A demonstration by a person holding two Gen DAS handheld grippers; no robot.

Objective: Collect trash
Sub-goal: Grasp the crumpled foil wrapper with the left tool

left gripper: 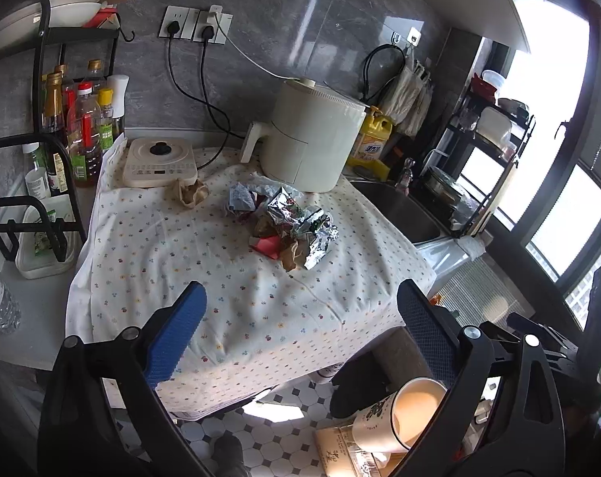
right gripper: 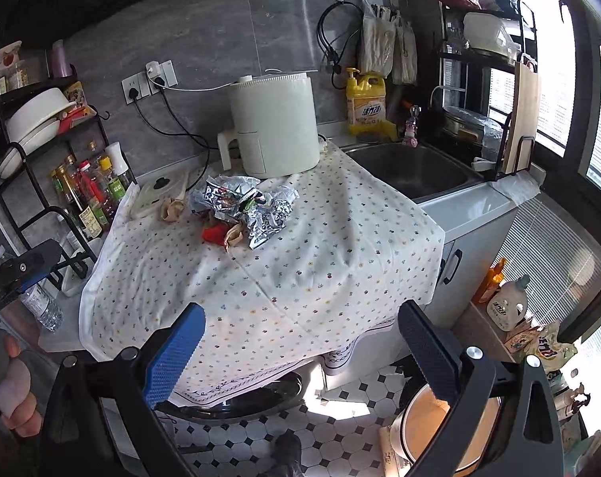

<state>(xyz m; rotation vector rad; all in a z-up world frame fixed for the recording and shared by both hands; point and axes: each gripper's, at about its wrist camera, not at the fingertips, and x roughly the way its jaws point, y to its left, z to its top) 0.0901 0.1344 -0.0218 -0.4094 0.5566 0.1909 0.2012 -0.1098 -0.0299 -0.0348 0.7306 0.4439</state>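
Trash pile: we see a heap of crumpled wrappers [left gripper: 290,224] at the centre of the left wrist view and upper left of centre in the right wrist view, lying on the flowered tablecloth [left gripper: 229,278] just in front of the white air fryer [left gripper: 312,139].

Foil wrappers: the silver crumpled foil packets [right gripper: 260,214] make up most of the heap. We judge them very light, springy and slick, likely to crackle and slip out of a shallow pinch.

Paper pieces: a red scrap [left gripper: 270,245] and brown paper wads [left gripper: 294,254] sit on the near edge of the pile. We judge them soft, light and easier to hold than the foil.

Stray wad: one brown crumpled ball [left gripper: 189,192] lies apart at the pile's left, just beside the induction cooker [left gripper: 161,161].

Left gripper [left gripper: 300,318]: its blue-padded fingers stand wide apart with nothing between them, low in the frame over the near edge of the cloth, well short of the pile.

Right gripper [right gripper: 300,330]: likewise spread and empty, near the bottom of its view.

Bin: an open pale-lined bucket [right gripper: 427,425] stands on the floor at lower right, our likely drop point.

Where to hold: we would pinch each piece across a thick folded ridge, not a loose flap, and take one piece at a time.

Risk: the cloth is loose and wrinkled, so a low pinch may catch fabric.
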